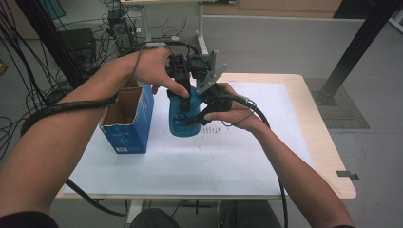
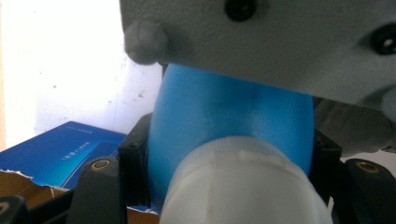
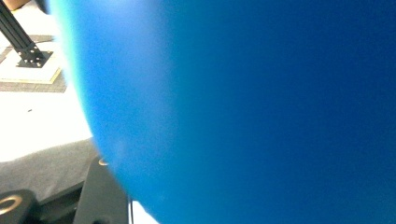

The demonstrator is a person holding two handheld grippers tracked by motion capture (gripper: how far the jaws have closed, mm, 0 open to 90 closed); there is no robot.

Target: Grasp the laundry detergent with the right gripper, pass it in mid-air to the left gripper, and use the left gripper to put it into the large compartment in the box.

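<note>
- High view: A person works two black hand-held grippers around a translucent blue plastic bottle [image 1: 183, 118] that stands upright on the white-covered wooden table [image 1: 266, 156], nearer its far edge than its near one and left of centre. The left gripper [image 1: 184, 97] comes down from above over the bottle's top, the left hand [image 1: 159, 71] wrapped round its body. The right gripper [image 1: 199, 116], held in the right hand [image 1: 235, 111], meets the bottle's right flank low down, its grey three-cornered plate [image 1: 209, 71] raised beside the left gripper. Just left of the bottle stands an open blue cardboard box [image 1: 128, 123], flaps up, near the table's left edge.
- Left gripper view: The bottle's blue shoulder [image 2: 224, 121] and its white ribbed cap [image 2: 243, 186] sit between the two black jaws, which press its sides left and right; the left gripper is clamped on the bottle. The grey plate [image 2: 280, 42] of the other gripper hangs across the top. The blue box [image 2: 60, 151] lies at lower left on the white surface.
- Right gripper view: The bottle's blue wall [image 3: 261, 112] is hard against the lens. One black jaw rises at lower left, touching the bottle; the other jaw is hidden, so whether this gripper grips cannot be told.
</note>
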